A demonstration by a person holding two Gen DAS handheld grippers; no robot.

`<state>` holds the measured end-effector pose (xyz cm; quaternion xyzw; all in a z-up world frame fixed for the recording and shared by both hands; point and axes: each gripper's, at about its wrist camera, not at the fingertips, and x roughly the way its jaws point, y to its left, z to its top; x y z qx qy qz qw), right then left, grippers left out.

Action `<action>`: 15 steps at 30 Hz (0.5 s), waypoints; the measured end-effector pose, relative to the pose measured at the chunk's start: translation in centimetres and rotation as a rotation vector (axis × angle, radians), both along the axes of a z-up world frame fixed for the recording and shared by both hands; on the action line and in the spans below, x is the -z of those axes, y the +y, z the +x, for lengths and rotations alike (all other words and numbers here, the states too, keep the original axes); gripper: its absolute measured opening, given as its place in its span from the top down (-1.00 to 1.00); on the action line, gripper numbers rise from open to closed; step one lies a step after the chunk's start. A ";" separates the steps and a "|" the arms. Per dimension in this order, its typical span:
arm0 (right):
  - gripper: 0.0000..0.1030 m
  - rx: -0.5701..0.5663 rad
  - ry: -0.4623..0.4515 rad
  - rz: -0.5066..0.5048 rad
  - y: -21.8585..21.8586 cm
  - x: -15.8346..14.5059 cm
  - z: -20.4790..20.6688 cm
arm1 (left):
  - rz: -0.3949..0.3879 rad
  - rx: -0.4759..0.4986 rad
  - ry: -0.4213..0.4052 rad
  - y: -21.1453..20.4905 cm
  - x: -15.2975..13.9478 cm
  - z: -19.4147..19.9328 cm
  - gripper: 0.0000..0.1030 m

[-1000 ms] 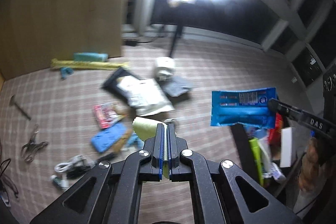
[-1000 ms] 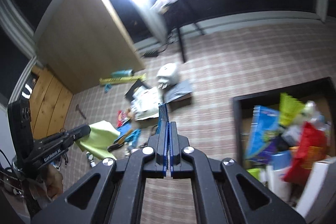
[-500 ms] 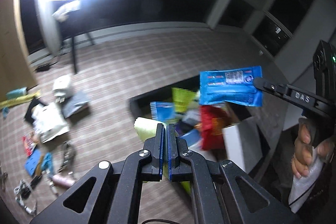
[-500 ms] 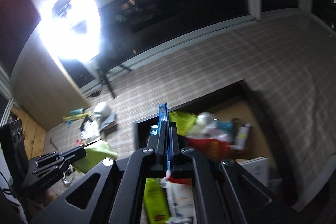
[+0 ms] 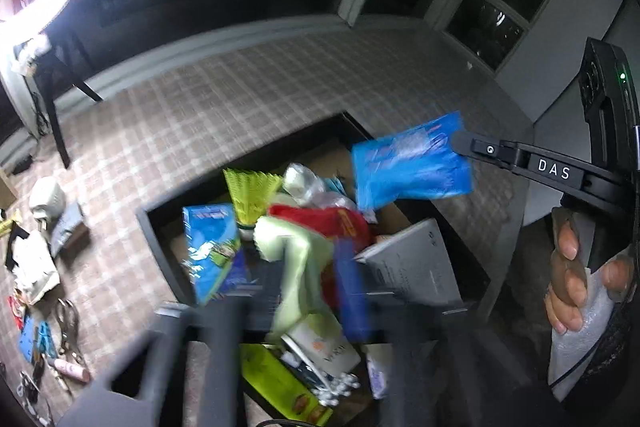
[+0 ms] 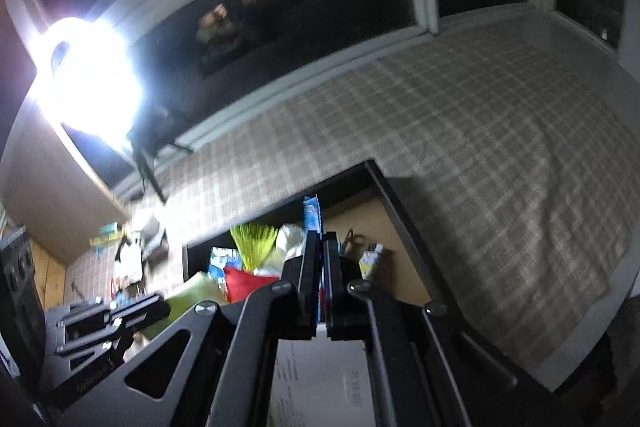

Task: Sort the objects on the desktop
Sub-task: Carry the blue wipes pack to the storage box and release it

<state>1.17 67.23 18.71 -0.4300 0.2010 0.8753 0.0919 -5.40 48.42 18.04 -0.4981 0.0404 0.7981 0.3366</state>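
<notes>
My left gripper (image 5: pixel 308 267) is blurred and its jaws stand apart around a pale green cloth (image 5: pixel 296 267) that hangs over the dark storage box (image 5: pixel 160 239). My right gripper (image 6: pixel 322 247) is shut on a blue packet (image 6: pixel 311 215), seen edge-on, above the same box (image 6: pixel 400 211). In the left wrist view the right gripper (image 5: pixel 456 143) holds the blue packet (image 5: pixel 408 167) over the box's far side. The left gripper (image 6: pixel 160 307) with the green cloth (image 6: pixel 192 295) shows in the right wrist view at lower left.
The box is full: a yellow-green shuttlecock (image 5: pixel 250 193), a blue snack bag (image 5: pixel 210 251), a red bag (image 5: pixel 340 223), a white booklet (image 5: pixel 416 263). Loose items lie on the checked cloth at left: pliers (image 5: pixel 66 319), white papers (image 5: pixel 34 267). A ring light (image 6: pixel 84 83) glares.
Both grippers have swung from the loose pile to above the box. The left jaws, shut on the cloth before, now stand apart. The right gripper still holds the blue packet.
</notes>
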 end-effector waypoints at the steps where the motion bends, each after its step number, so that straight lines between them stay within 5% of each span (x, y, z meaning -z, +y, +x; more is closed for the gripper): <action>1: 0.70 0.004 -0.009 0.004 0.1 0.1 0.0 | 0.002 -0.005 0.019 0.1 -0.1 0.1 0.11; 4: 0.35 0.008 0.001 0.016 0.4 0.0 0.3 | -0.017 -0.016 0.032 0.2 -0.2 0.1 0.13; 15: 0.34 -0.040 0.005 0.015 -0.7 -0.1 -0.3 | -0.034 -0.072 0.024 -2.0 0.0 0.3 0.13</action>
